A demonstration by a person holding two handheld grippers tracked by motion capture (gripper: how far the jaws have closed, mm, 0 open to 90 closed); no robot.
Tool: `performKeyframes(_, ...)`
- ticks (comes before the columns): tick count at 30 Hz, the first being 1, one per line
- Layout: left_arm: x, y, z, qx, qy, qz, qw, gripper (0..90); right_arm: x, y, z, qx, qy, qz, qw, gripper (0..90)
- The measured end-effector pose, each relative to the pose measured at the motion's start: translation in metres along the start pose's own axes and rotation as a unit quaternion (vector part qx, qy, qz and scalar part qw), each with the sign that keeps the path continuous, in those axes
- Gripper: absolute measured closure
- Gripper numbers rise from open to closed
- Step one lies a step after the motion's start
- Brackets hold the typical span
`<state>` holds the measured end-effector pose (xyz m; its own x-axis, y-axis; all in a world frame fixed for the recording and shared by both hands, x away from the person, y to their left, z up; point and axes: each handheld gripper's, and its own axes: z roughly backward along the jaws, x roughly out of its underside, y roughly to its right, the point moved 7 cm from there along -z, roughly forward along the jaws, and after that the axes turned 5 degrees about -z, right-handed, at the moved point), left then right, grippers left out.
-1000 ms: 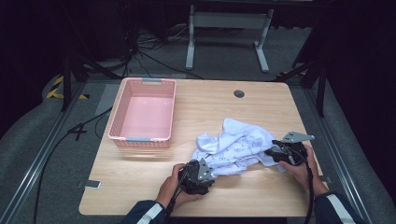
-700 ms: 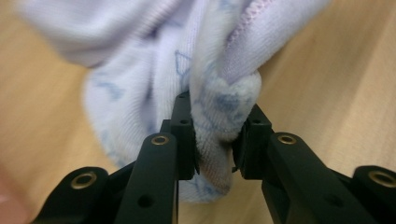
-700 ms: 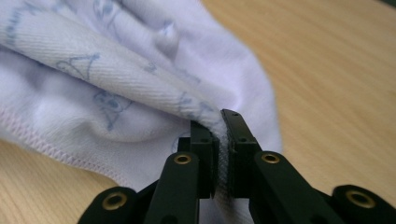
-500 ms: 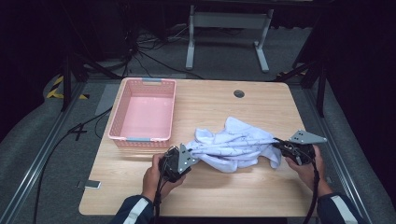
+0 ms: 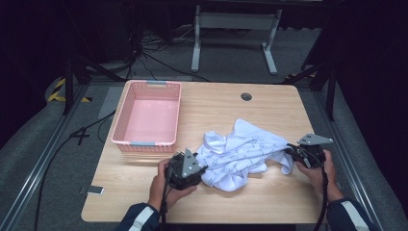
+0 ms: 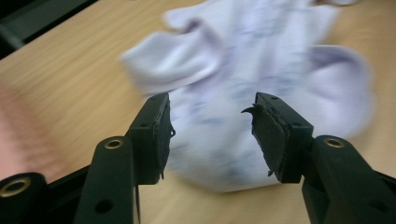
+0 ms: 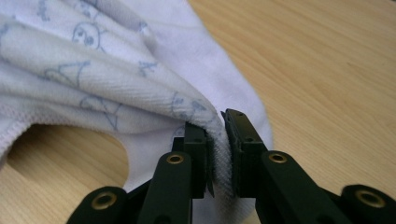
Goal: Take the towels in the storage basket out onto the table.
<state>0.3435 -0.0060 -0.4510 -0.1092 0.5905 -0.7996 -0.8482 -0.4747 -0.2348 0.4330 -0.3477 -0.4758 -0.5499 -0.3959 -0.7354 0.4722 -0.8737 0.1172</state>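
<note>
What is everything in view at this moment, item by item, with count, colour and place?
garment: 1, white with a faint blue print, crumpled on the near middle of the table between the two grippers
basket: 1, pink plastic with grey handles, nothing inside, far left part of the table
table: 1, light wood, round dark grommet near its far edge
small flat item: 1, grey, near left corner of the table; too small to tell what it is
metal frame: 1, grey-white, on the floor beyond the table
cables: several, black, on the floor at far left
left gripper: 1, black, jaws apart in front of the garment, having just been opening
right gripper: 1, black, pinching the garment's edge
</note>
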Motion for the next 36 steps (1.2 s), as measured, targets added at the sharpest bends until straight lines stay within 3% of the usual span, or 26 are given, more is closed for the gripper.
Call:
performKeyframes(1,0.0,0.0,0.0,0.0,0.0,0.0,1.0,46.9,0.002,-0.002,-0.002,-0.003,-0.007,0.004,1.0,80.3)
performKeyframes(2,-0.01,0.028,-0.008,0.043,0.004,-0.043,0.9981,46.8,0.002,-0.004,-0.003,-0.006,-0.009,0.008,0.9999,80.3)
performKeyframes(3,-0.013,0.037,-0.012,0.057,0.005,-0.055,0.9968,45.9,0.002,-0.006,-0.003,-0.008,-0.009,0.011,0.9999,80.3)
performKeyframes(5,-0.017,0.056,-0.024,0.09,-0.007,-0.071,0.9934,45.1,0.001,-0.008,-0.004,-0.009,-0.009,0.016,0.9998,80.2)
performKeyframes(7,-0.017,0.065,-0.039,0.103,-0.021,-0.082,0.9911,43.5,0.002,-0.009,-0.004,-0.012,-0.009,0.024,0.9996,79.1)
performKeyframes(10,-0.015,0.069,-0.06,0.12,-0.041,-0.071,0.9893,41.2,0.003,-0.011,-0.005,-0.014,-0.01,0.026,0.9995,77.9)
performKeyframes(14,-0.011,0.068,-0.078,0.117,-0.061,-0.064,0.9892,41.6,0.003,-0.011,-0.005,-0.016,-0.012,0.025,0.9995,77.8)
performKeyframes(15,-0.007,0.064,-0.088,0.109,-0.078,-0.062,0.989,45.5,0.004,-0.011,-0.006,-0.016,-0.012,0.025,0.9995,78.2)
performKeyframes(16,-0.005,0.061,-0.092,0.107,-0.086,-0.073,0.9878,50.2,0.003,-0.011,-0.006,-0.014,-0.011,0.025,0.9995,78.7)
performKeyframes(17,-0.005,0.061,-0.092,0.107,-0.086,-0.073,0.9878,60.6,0.003,-0.01,-0.005,-0.013,-0.01,0.025,0.9996,79.5)
performKeyframes(18,-0.002,0.058,-0.092,0.125,-0.091,-0.063,0.9859,69.8,0.003,-0.009,-0.005,-0.009,-0.008,0.023,0.9997,81.2)
performKeyframes(20,0.001,0.052,-0.087,0.122,-0.108,-0.083,0.9832,82.1,0.002,-0.005,-0.003,-0.003,-0.003,0.022,0.9997,83.5)
performKeyframes(23,0.006,0.035,-0.062,0.107,-0.117,-0.087,0.9835,87.2,-0.001,0.002,0.002,0.001,0.008,0.011,0.9999,84.8)
performKeyframes(26,0.013,0.014,-0.032,0.075,-0.102,-0.061,0.9901,87.4,-0.003,0.009,0.004,0.013,0.012,0.002,0.9998,85.0)
performKeyframes(27,0.013,0.014,-0.032,0.075,-0.102,-0.061,0.9901,87.4,-0.003,0.009,0.004,0.013,0.012,0.002,0.9998,85.0)
performKeyframes(28,0.018,0.004,-0.018,0.063,-0.1,-0.057,0.9913,87.4,-0.007,0.018,0.009,0.029,0.02,-0.002,0.9994,85.2)
performKeyframes(30,0.028,-0.01,0.004,0.03,-0.103,-0.047,0.9932,87.4,-0.009,0.021,0.011,0.034,0.025,-0.01,0.999,85.3)
performKeyframes(31,0.033,-0.017,0.013,0.02,-0.097,-0.035,0.9944,87.3,-0.012,0.032,0.016,0.045,0.034,-0.022,0.9982,85.4)
performKeyframes(32,0.037,-0.022,0.02,0.013,-0.098,-0.028,0.9947,87.3,-0.012,0.032,0.016,0.045,0.034,-0.022,0.9982,85.4)
performKeyframes(33,0.045,-0.032,0.032,-0.011,-0.099,-0.018,0.9949,87.3,-0.013,0.035,0.017,0.049,0.04,-0.026,0.9977,85.5)
performKeyframes(36,0.059,-0.05,0.048,-0.043,-0.113,-0.017,0.9925,87.3,-0.014,0.046,0.019,0.05,0.046,-0.051,0.9964,85.5)
